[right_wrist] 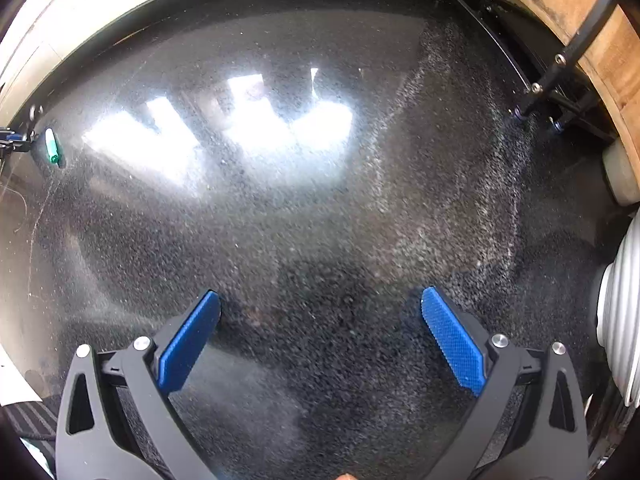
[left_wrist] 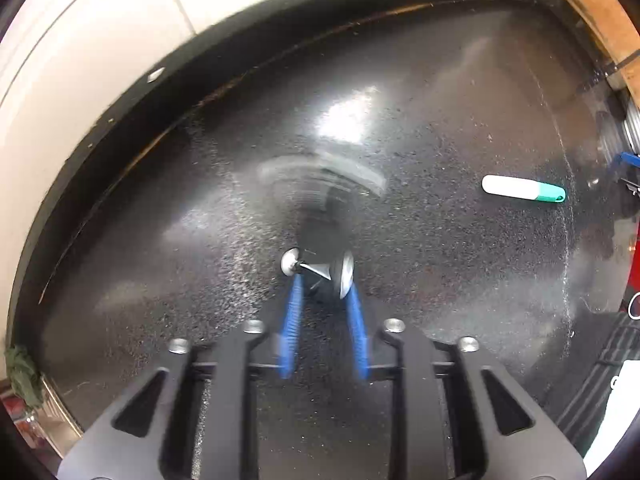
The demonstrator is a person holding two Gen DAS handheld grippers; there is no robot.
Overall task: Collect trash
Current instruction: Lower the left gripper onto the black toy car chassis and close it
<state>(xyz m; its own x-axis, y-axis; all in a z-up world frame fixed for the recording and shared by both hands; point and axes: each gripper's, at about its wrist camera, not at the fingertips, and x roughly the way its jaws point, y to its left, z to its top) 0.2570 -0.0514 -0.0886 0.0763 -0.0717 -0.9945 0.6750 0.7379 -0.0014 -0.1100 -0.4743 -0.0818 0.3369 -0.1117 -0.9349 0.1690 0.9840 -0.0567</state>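
Note:
In the left wrist view my left gripper is shut on a small shiny silver piece of trash, held just above the dark speckled countertop. A white tube with a green cap lies on the counter to the right of it. In the right wrist view my right gripper is open and empty above the same counter. The white and green tube shows small at the far left there, beside the tip of the other gripper.
A white tiled wall runs behind the counter. A wooden board stands at the back right. A ribbed white object sits at the right edge, with a black metal rack behind it. A striped mat lies at the lower right.

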